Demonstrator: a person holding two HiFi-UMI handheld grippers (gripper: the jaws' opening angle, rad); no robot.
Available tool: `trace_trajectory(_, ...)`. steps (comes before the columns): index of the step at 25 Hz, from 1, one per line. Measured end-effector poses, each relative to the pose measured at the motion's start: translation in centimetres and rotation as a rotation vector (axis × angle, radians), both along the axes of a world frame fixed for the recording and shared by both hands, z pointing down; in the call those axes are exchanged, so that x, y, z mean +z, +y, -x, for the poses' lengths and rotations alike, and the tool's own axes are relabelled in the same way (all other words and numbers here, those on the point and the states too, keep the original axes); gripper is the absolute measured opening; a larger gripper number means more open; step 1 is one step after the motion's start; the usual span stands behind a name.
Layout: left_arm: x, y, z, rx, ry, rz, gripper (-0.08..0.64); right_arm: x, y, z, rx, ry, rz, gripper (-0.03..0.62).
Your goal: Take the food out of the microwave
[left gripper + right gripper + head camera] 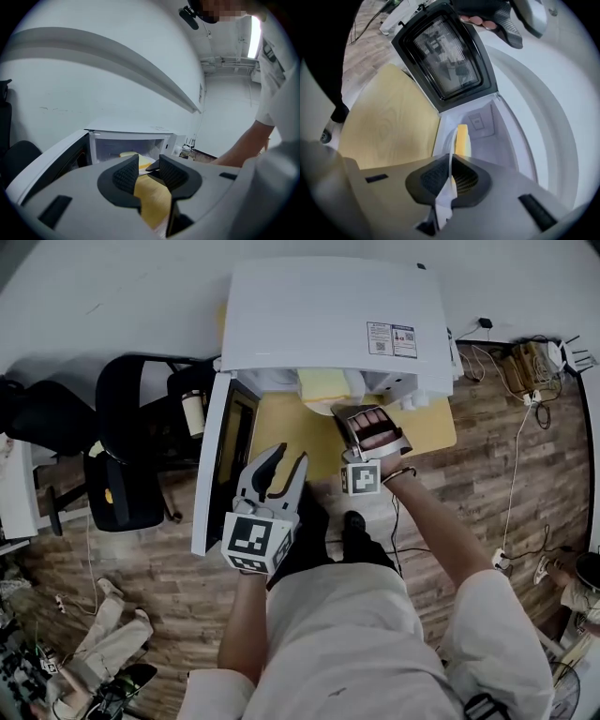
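Note:
A white microwave [328, 315] stands on a small pale wooden table [300, 432], its door [225, 456] swung open to the left. At its mouth sits a white plate [452, 150] with a yellow block of food [323, 385] on it. My right gripper [361, 413] is shut on the plate's near rim; in the right gripper view the rim runs edge-on between the pads [451, 176], with the food [462, 138] beyond. My left gripper [291, 456] hovers open in front of the door, holding nothing. The left gripper view looks past its jaws [149, 164] at the food [131, 155] inside.
A black office chair [131, 456] stands left of the open door. Cables and a power strip [525, 362] lie on the wooden floor to the right. The person's feet [354, 521] are just below the table's front edge.

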State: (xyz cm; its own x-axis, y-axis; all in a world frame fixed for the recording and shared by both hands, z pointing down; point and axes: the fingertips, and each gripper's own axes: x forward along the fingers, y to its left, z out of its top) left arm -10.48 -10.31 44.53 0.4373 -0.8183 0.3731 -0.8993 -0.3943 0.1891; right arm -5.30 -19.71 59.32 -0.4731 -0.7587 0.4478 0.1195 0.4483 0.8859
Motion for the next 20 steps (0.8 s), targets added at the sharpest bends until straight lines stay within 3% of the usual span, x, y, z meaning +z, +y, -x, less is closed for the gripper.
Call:
trace_trajectory(10,-1.9,4.5,-3.0,-0.109,0.016,-0.032,0.126,-3.1,6.8,-2.6,-0.144,-0.007,0.008,0.009)
trace_trajectory(20,-4.5,9.1,-6.3,-0.179,0.013,-0.092,0.124,-8.3,13.0,-6.0,-0.26,-0.031,-0.043,0.011)
